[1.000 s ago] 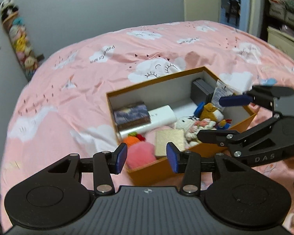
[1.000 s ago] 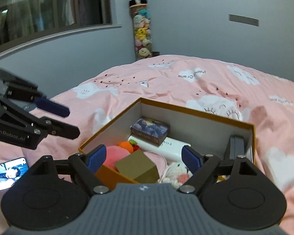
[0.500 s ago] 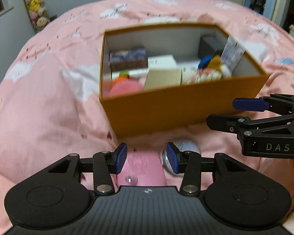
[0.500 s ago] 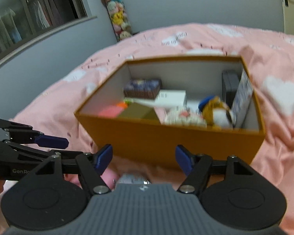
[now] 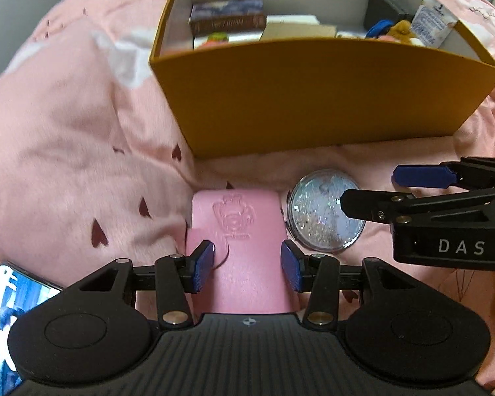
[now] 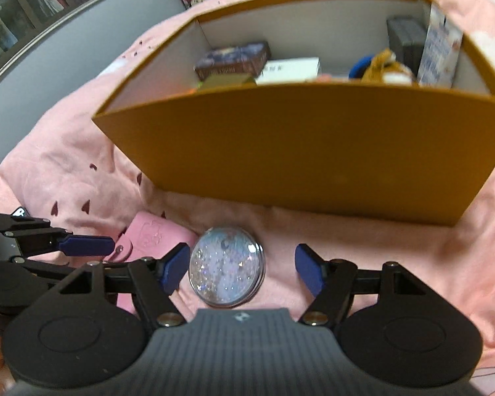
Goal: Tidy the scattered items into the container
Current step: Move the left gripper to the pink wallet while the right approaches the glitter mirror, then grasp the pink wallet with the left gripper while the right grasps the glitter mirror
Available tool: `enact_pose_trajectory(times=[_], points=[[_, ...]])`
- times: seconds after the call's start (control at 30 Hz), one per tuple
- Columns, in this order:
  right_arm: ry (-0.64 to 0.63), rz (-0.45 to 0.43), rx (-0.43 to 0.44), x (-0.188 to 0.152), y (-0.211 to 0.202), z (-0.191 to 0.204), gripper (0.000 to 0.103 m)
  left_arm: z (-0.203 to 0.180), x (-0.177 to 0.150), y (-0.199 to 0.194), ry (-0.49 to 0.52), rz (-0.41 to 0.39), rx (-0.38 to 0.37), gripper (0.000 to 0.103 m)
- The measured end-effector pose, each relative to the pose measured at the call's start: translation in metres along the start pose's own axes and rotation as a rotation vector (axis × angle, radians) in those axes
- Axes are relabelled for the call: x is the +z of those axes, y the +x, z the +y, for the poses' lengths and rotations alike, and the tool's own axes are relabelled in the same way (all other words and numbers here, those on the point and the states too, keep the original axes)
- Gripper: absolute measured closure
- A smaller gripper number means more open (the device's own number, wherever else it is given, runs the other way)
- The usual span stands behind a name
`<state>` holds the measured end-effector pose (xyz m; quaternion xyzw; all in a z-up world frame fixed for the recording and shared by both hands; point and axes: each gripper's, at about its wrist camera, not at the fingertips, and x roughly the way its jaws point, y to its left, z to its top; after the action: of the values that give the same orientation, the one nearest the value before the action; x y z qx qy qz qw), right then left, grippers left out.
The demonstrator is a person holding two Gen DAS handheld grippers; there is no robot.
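An open orange box (image 5: pixel 313 95) holding several small items stands on the pink bedspread; it also shows in the right wrist view (image 6: pixel 313 145). In front of it lie a pink leather pouch (image 5: pixel 239 231) and a round glittery compact (image 5: pixel 320 211). My left gripper (image 5: pixel 246 266) is open with its fingers on either side of the pouch. My right gripper (image 6: pixel 244 269) is open over the compact (image 6: pixel 227 265), which lies between its fingers, nearer the left one. The pouch (image 6: pixel 151 237) lies to the compact's left there.
A phone with a lit screen (image 5: pixel 6 303) lies at the lower left on the bedspread (image 5: pixel 66 151). The box holds a dark printed box (image 5: pixel 227 16), a white box (image 6: pixel 290 69), plush toys (image 6: pixel 386 66) and a packet (image 6: pixel 440 52).
Both grippers have dropped from above the box to the bedspread in front of it. The left now straddles the pouch, the right the compact. Both stay open.
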<state>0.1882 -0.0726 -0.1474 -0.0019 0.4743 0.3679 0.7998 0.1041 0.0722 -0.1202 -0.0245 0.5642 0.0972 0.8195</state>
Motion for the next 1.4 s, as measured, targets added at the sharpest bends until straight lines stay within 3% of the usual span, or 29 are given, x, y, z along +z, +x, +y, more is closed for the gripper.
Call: enact_pose_trajectory(times=[0.43, 0.73, 0.87, 0.93, 1.0, 1.17, 1.27, 1.4], points=[[0.016, 0.096, 0.035, 0.001, 0.030, -0.002, 0.031, 0.015, 0.001, 0.005, -0.071, 0.025, -0.001, 0.043], [0.031, 0.111, 0.076, 0.006, 0.044, -0.005, 0.031, 0.034, 0.002, 0.014, -0.184, 0.057, -0.060, 0.034], [0.051, 0.106, 0.100, 0.007, 0.049, -0.008, 0.031, 0.046, 0.001, 0.022, -0.257, 0.082, -0.123, 0.028], [0.049, 0.099, 0.100, 0.007, 0.048, -0.008, 0.039, 0.047, 0.001, 0.022, -0.263, 0.086, -0.135, 0.027], [0.047, 0.089, 0.081, 0.007, 0.046, -0.007, 0.054, 0.044, -0.001, 0.020, -0.255, 0.082, -0.130, 0.027], [0.095, 0.063, 0.090, 0.007, 0.035, -0.016, 0.074, 0.040, -0.003, 0.016, -0.244, 0.076, -0.129, 0.027], [0.096, 0.053, 0.106, 0.008, 0.028, -0.016, 0.078, 0.038, -0.005, 0.013, -0.240, 0.071, -0.127, 0.028], [0.102, 0.075, 0.114, 0.006, 0.029, -0.017, 0.071, 0.036, -0.005, 0.012, -0.239, 0.071, -0.126, 0.028]])
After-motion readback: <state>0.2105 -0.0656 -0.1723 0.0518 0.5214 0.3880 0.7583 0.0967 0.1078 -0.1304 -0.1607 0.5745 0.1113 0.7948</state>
